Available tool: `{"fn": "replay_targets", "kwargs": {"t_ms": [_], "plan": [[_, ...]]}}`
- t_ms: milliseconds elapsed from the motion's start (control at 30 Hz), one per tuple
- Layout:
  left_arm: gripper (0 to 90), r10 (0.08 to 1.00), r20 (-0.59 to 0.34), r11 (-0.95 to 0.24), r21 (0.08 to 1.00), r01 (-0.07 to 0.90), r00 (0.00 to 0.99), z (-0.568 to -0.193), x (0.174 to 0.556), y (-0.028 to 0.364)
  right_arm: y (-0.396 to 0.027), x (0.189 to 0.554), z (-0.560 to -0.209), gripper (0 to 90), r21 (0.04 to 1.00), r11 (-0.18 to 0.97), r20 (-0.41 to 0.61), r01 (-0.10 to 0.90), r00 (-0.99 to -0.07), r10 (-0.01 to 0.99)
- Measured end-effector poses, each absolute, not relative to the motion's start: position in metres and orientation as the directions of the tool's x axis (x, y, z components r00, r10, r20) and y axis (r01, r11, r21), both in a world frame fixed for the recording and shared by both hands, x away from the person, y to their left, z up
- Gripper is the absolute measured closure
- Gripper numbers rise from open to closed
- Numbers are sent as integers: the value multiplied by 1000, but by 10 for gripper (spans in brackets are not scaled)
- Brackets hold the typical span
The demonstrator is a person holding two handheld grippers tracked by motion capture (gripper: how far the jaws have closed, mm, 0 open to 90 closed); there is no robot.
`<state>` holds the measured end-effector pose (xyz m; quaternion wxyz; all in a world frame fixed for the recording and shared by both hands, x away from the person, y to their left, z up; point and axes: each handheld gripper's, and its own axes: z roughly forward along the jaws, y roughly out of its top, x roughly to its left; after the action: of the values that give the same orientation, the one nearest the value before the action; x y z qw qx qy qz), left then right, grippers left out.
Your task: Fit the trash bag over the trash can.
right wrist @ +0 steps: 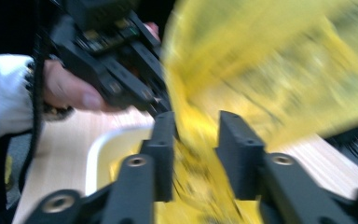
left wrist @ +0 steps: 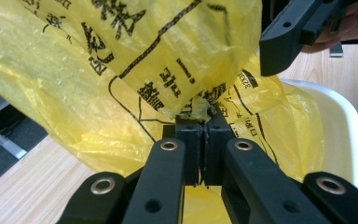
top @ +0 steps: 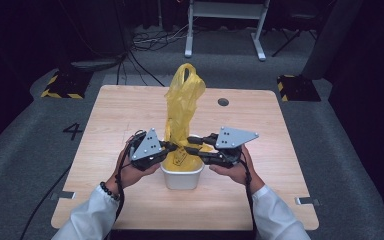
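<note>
Wood table (top: pixel 130 115), dark room. Yellow bag (top: pixel 182 107) stands upright in the white tub (top: pixel 182 177), between both claws. Left claw (top: pixel 172 146) pinched tight on a bag fold; right claw (top: pixel 194 144) partly open, film between jaws, not gripped.

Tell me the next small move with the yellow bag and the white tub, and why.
Probably close the right gripper on the bag's near edge. Its jaws stand apart with yellow bag film between them, while the left gripper is shut on the other side; the bag sits bunched upright in the white tub, not spread over its rim.
</note>
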<state>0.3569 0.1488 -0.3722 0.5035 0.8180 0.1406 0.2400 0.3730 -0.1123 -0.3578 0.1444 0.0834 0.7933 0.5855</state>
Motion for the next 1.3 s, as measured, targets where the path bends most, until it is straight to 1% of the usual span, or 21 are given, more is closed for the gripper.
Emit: {"fn": "replay_targets", "kwargs": {"t_ms": [100,233,300,333,500,600,700,767,867,967,1067,1133,1167,1233,1300], "plan": [[883,468,251,-453,891,-14,847,-373,356,152,-125,374,-363,610,946,323,-105,6,-940,325],[883,465,256,-456,890,-18,848,-373,353,154,-135,377,-370,643,924,378,-91,57,-928,362],[882,460,257,-455,890,-23,850,-374,351,156,-135,379,-373,653,911,401,-63,97,-928,368],[882,459,256,-454,891,-22,851,-374,350,156,-134,380,-375,677,907,409,-56,106,-929,365],[878,460,245,-445,895,-17,853,-376,348,160,-125,381,-376,773,892,439,-57,111,-934,353],[864,456,231,-432,902,-12,859,-377,348,162,-115,382,-377,808,870,479,-59,118,-939,339],[860,453,230,-433,901,-13,861,-378,346,162,-105,383,-377,826,842,524,-70,127,-938,339],[861,446,233,-440,898,-15,864,-379,345,162,-98,384,-379,822,825,549,-71,132,-941,332],[866,443,238,-448,894,-16,864,-381,344,161,-92,385,-382,794,815,565,-76,130,-942,326],[871,442,232,-451,892,-9,867,-383,343,162,-94,384,-382,700,829,545,-82,124,-937,339],[872,440,237,-458,889,-10,866,-385,343,161,-104,381,-379,595,861,492,-62,125,-936,347],[872,437,241,-470,883,-9,866,-387,342,159,-112,379,-375,567,881,457,-61,119,-932,358],[871,436,245,-473,881,-11,866,-387,342,157,-115,377,-372,539,892,437,-59,115,-929,365],[870,431,252,-485,875,-13,866,-389,342,155,-119,373,-366,519,915,392,-55,96,-932,358],[868,434,252,-485,875,-12,865,-390,342,153,-121,368,-359,471,931,357,-68,73,-927,368]]}}
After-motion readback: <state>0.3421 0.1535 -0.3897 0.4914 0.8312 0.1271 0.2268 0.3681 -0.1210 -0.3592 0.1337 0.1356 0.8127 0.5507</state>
